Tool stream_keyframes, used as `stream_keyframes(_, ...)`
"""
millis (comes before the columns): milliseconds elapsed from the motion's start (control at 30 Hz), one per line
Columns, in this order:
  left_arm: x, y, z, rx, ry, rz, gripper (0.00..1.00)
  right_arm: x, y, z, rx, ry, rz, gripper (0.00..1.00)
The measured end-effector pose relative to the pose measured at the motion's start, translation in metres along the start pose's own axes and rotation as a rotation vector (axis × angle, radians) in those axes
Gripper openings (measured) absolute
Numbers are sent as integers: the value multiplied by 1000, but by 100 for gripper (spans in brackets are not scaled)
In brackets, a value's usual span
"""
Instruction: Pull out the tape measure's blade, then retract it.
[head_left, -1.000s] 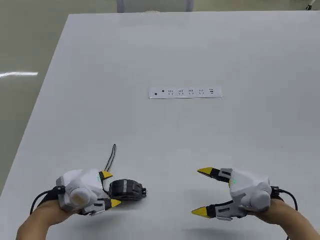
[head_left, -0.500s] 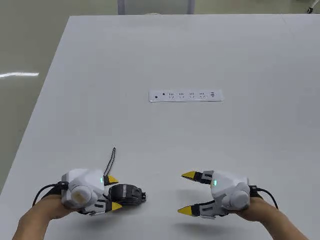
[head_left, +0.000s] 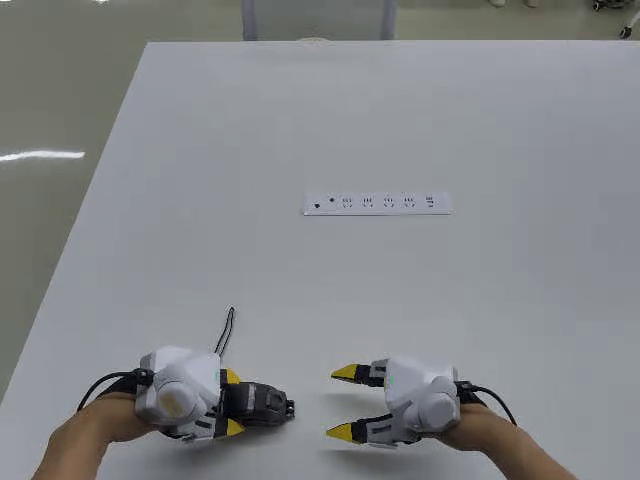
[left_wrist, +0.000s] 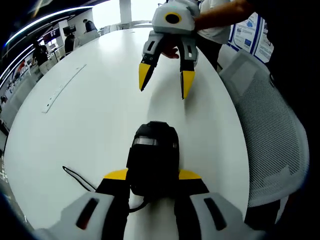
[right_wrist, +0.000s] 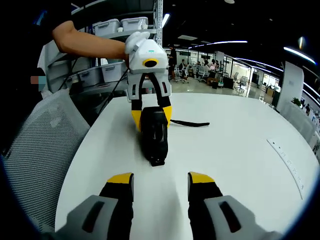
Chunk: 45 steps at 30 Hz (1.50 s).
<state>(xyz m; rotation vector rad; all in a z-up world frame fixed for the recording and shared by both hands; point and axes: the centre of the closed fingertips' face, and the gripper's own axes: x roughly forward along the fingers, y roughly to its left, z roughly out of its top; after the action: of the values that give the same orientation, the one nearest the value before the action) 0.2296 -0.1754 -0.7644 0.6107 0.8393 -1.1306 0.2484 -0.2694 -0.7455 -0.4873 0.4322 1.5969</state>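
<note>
The tape measure (head_left: 262, 402) is clamped flat on the bench (head_left: 400, 120) by the left tool (head_left: 234, 402). Its long axis is pointed at the right tool (head_left: 342, 402), which is released and near the blade end.

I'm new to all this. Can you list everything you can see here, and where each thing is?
table: one, white, spans the scene
power strip: one, white, lying flat mid-table
tape measure: one, black, on the table's near left part, blade not pulled out
strap: one, black, trailing across the table from the tape measure
mesh chair: one, grey, beside the table
storage bins: several, pale, on a shelf beyond the table
left tongs: one, white with yellow tips, closed around the tape measure
right tongs: one, same colours, open, facing the tape measure, apart from it
left hand: one, holding the left tongs
right hand: one, holding the right tongs
</note>
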Motion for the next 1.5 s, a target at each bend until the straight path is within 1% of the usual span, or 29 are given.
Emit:
stream_keyframes(100, 0, 0, 0, 30, 1, 2, 30, 9, 0, 1, 7, -5, 11, 42)
stream_keyframes(267, 0, 0, 0, 40, -1, 2, 29, 24, 1, 0, -7, -2, 33, 40)
stream_keyframes(500, -1, 0, 0, 42, -10, -1, 29, 39, 4, 0, -23, 6, 55, 34)
stream_keyframes(633, -1, 0, 0, 45, -13, -4, 28, 47, 5, 0, -21, 10, 77, 31)
stream_keyframes(700, -1, 0, 0, 42, -19, -3, 28, 51, 5, -1, -22, 13, 78, 28)
stream_keyframes(833, -1, 0, 1, 30, -35, 3, 28, 58, 7, -1, -29, 20, 98, 26)
stream_keyframes(1000, -1, 0, 0, 25, -36, 2, 28, 61, 4, -6, -23, 31, 97, 20)
stream_keyframes(1167, -1, 0, 0, 15, -42, 3, 28, 63, 5, -10, -26, 40, 104, 19)
stream_keyframes(1233, -1, 0, 0, 15, -43, 3, 28, 64, 7, -8, -30, 28, 112, 19)
stream_keyframes(1300, -1, 0, 0, 10, -45, 5, 28, 64, 8, -7, -29, 28, 116, 18)
stream_keyframes(1333, -1, 1, 0, 7, -47, 7, 28, 62, 9, -8, -41, 31, 122, 17)
stream_keyframes(1367, -1, 1, 0, 3, -49, 9, 28, 63, 10, -7, -36, 28, 129, 15)
stream_keyframes(1400, -1, 0, 0, 2, -50, 7, 28, 62, 9, -8, -37, 29, 122, 15)
stream_keyframes(1500, 0, 0, 0, 1, -51, 8, 28, 63, 8, -7, -38, 31, 123, 14)
